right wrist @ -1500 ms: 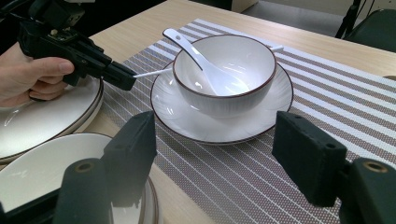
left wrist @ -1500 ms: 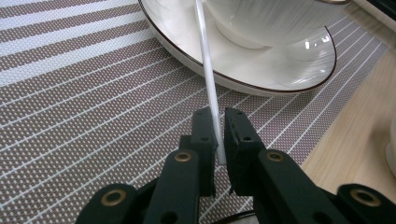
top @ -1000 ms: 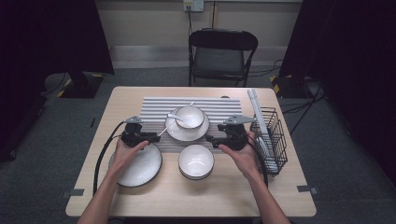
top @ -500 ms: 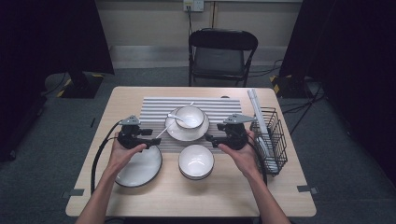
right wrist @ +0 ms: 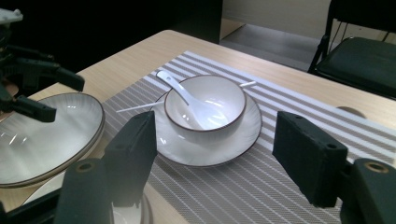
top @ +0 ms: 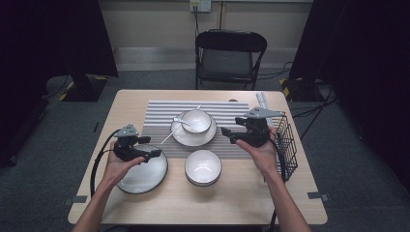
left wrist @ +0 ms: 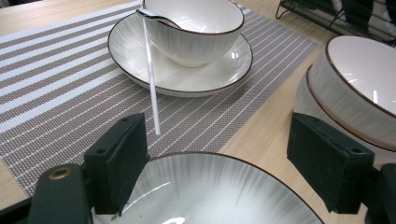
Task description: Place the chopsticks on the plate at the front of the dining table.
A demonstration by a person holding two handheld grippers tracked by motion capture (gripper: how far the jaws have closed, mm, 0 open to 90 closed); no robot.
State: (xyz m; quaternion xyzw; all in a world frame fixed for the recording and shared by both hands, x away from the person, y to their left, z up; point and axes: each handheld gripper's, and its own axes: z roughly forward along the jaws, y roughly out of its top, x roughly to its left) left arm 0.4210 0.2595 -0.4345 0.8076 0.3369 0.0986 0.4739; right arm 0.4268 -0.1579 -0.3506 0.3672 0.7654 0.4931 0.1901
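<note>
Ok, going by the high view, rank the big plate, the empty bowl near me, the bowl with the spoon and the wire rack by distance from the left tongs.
1. Big plate: right under the left tongs, near left of the table.
2. Empty bowl: just to their right, near the front edge.
3. Bowl with the spoon: farther back on the striped mat.
4. Wire rack: far right edge.

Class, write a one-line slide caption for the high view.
Two open grippers, left and right, flank a bowl on a plate.
</note>
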